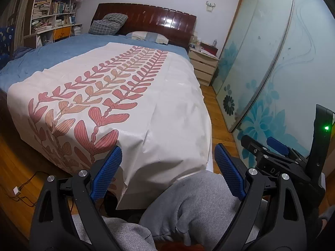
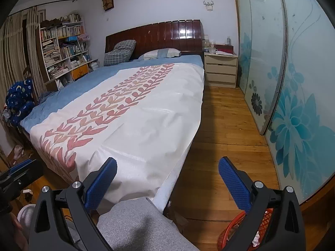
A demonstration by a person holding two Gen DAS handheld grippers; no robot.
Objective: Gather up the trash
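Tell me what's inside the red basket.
The red basket shows only at the right wrist view's bottom edge, behind the right gripper. Something white and crumpled lies inside; the rest is hidden.

A: Left wrist view: from the foot of the bed (image 1: 104, 79), low, facing the headboard (image 1: 146, 18).

B: Right wrist view: same direction, further right; shares bed (image 2: 146, 108), headboard, nightstand (image 2: 220, 71).
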